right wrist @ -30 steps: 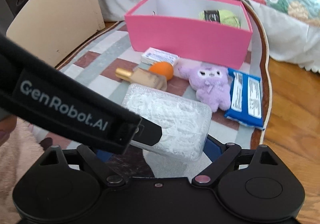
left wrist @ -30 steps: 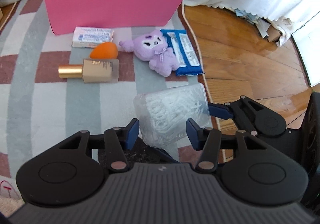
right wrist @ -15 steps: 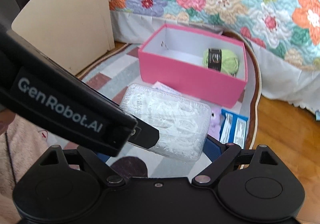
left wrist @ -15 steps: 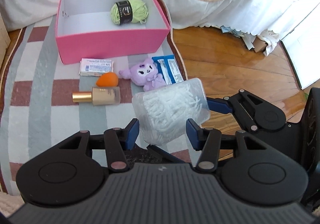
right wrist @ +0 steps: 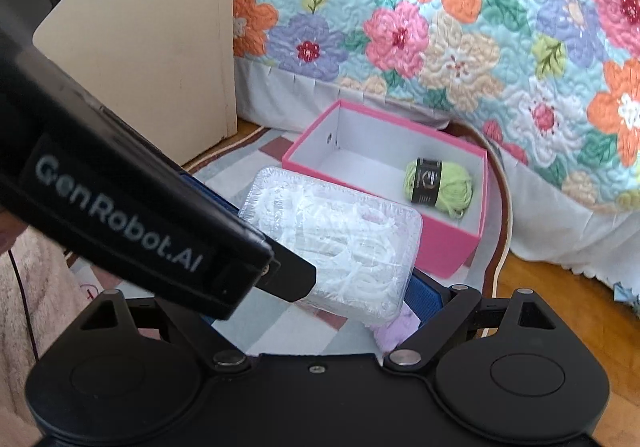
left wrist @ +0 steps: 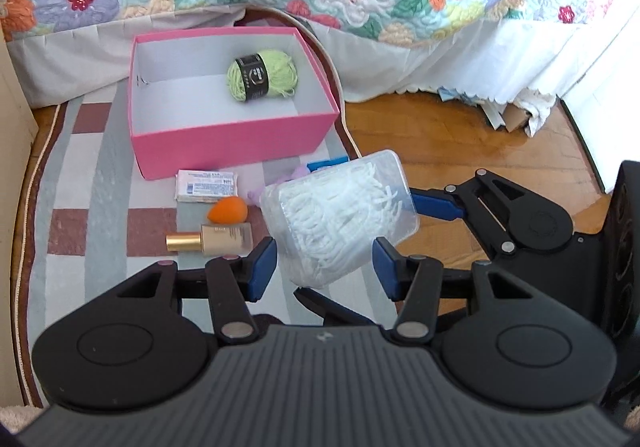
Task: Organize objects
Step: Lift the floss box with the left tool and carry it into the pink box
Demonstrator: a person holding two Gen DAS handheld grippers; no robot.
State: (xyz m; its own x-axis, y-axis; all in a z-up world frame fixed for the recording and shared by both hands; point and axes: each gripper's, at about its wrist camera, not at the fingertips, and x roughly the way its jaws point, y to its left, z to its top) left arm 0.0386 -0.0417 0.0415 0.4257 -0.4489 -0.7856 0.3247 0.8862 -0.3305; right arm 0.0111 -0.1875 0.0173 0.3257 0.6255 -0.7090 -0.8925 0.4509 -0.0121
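Note:
A clear plastic box of white floss picks (left wrist: 340, 215) (right wrist: 340, 243) hangs in the air above the rug. My left gripper (left wrist: 324, 267) is shut on its near end, blue pads on either side. My right gripper (right wrist: 316, 247) is shut across its long side; one blue finger (left wrist: 436, 205) presses the box's right edge, the other is hidden behind the left gripper's black body (right wrist: 120, 187). Beyond stands the open pink box (left wrist: 232, 135) (right wrist: 452, 239), holding a green yarn ball (left wrist: 262, 75) (right wrist: 438, 183).
On the striped rug (left wrist: 80, 175) before the pink box lie a white packet (left wrist: 207, 187), an orange sponge (left wrist: 228, 209), a gold-capped bottle (left wrist: 216, 241), a half-hidden purple plush (left wrist: 256, 196) and a blue packet (left wrist: 326, 164). A flowered bed quilt (right wrist: 440, 27) lies behind, a cream cabinet (right wrist: 152, 59) left, wood floor (left wrist: 460, 135) right.
Both grippers have risen together with the clear box held between them. The rug items and pink box now look smaller and lower, and more of the quilt shows.

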